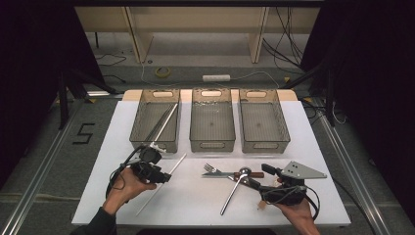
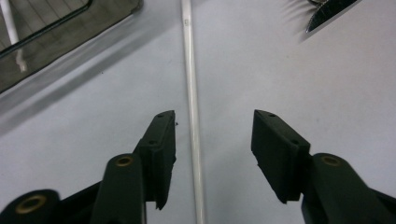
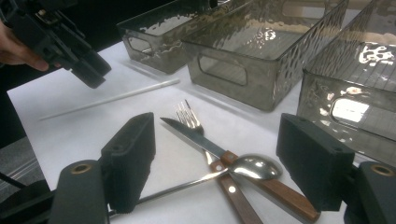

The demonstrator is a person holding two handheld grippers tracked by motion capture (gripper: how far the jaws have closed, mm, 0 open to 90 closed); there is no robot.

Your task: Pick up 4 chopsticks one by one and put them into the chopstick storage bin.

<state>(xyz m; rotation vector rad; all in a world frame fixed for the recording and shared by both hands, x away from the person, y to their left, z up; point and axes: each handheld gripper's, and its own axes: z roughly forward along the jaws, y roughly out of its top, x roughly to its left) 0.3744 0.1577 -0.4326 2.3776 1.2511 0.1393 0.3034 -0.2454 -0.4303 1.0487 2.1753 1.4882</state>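
While left gripper (image 2: 214, 135) hangs low over thin white stick (image 2: 191, 116) on smooth white table (image 1: 303, 147), black jaws stand half apart, stick between, pads not touching. Stick long, straight, round. Right gripper (image 3: 219, 158) gapes wide, holds nothing, over shiny spoon (image 3: 254, 167), fork (image 3: 187, 116), wood-handled knife (image 3: 196, 135). Three clear bumpy plastic bins (image 1: 212, 122) behind.

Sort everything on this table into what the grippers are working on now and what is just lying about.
In hand: left gripper, jaws open astride the white chopstick; left bin.

Lying about: fork, knife, spoon, middle bin, right bin.
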